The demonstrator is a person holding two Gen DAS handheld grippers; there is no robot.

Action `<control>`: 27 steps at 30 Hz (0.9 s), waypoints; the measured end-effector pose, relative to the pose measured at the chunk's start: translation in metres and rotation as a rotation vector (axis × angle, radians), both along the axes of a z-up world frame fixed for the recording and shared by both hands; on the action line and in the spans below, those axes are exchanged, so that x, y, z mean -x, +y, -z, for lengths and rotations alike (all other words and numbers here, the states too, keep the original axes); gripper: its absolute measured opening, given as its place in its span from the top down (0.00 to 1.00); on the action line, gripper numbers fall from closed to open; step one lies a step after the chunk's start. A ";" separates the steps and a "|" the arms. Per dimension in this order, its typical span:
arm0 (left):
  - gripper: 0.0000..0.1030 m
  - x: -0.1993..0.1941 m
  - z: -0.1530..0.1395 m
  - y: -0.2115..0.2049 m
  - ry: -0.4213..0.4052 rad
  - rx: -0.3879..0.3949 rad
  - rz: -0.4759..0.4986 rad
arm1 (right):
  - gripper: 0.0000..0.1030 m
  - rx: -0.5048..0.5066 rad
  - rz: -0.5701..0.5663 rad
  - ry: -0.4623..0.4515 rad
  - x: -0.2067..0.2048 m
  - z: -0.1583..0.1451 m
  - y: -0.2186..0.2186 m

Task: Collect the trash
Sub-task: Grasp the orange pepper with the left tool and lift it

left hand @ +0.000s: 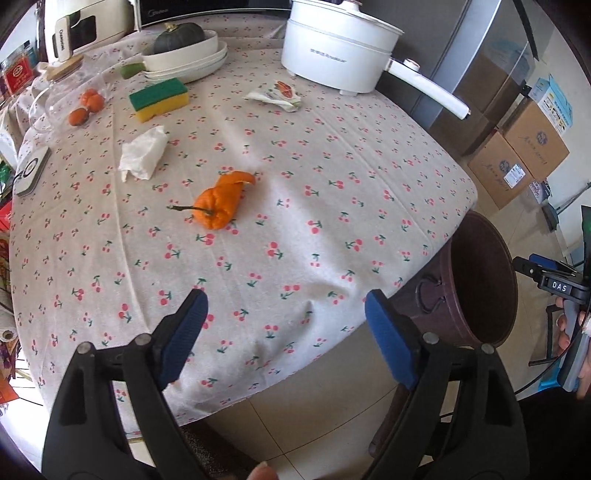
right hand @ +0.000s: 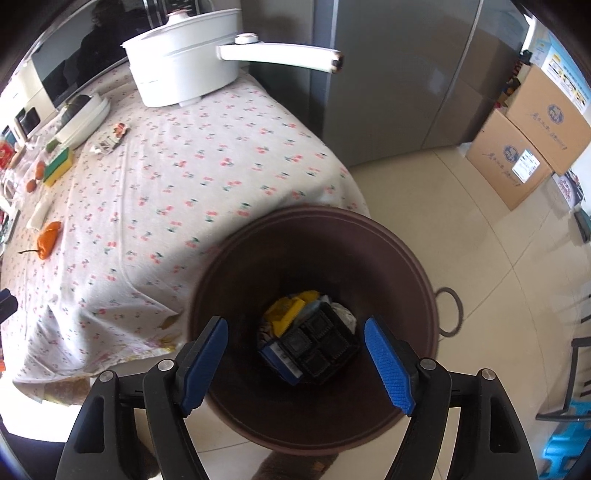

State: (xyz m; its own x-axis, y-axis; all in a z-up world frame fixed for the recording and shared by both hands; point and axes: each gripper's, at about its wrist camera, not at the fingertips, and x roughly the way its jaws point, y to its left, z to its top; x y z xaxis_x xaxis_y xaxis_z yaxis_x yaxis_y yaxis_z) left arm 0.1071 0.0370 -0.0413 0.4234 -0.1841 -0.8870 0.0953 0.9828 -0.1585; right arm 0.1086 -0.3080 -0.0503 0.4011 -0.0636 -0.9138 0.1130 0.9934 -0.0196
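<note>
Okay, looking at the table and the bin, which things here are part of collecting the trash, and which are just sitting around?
Belongs to the job:
orange peel
crumpled tissue
empty wrapper
brown bin, already holding a black tray

Just lying about:
white electric pot
sponge
squash in stacked dishes
glass jar
cardboard boxes

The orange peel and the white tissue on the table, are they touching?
Apart. The left wrist view shows bare cherry-print cloth between the orange peel and the white tissue.
</note>
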 end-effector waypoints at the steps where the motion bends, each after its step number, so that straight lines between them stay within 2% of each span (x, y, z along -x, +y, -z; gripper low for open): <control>1: 0.04 -0.001 0.001 0.006 0.004 -0.003 -0.018 | 0.21 -0.003 -0.010 -0.004 -0.003 -0.001 0.006; 6: 0.02 -0.006 0.000 0.038 -0.014 -0.015 -0.099 | 0.16 -0.019 -0.076 -0.015 -0.019 -0.005 0.045; 11: 0.01 -0.021 0.010 0.061 0.001 -0.040 -0.166 | 0.05 -0.022 -0.137 -0.012 -0.036 -0.004 0.085; 17: 0.01 -0.043 0.024 0.054 0.010 -0.102 -0.109 | 0.05 -0.012 -0.200 -0.003 -0.052 0.000 0.121; 20: 0.01 -0.057 0.027 0.046 0.006 -0.086 -0.061 | 0.05 -0.009 -0.211 0.004 -0.058 0.002 0.128; 23: 0.02 -0.071 0.029 0.044 -0.009 -0.052 -0.067 | 0.05 -0.006 -0.212 0.011 -0.064 0.005 0.131; 26: 0.16 -0.085 0.036 0.040 0.010 -0.045 -0.057 | 0.05 -0.003 -0.202 0.019 -0.068 0.008 0.128; 27: 0.24 -0.089 0.041 0.038 0.028 -0.043 -0.050 | 0.05 -0.003 -0.197 0.022 -0.069 0.009 0.127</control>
State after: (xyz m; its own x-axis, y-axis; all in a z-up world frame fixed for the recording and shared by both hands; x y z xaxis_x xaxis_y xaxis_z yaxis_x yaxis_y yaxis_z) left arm 0.1959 0.0749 -0.0819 0.4055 -0.1246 -0.9056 0.0421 0.9922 -0.1176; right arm 0.1777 -0.1814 -0.0592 0.3855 0.0166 -0.9226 -0.0838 0.9963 -0.0171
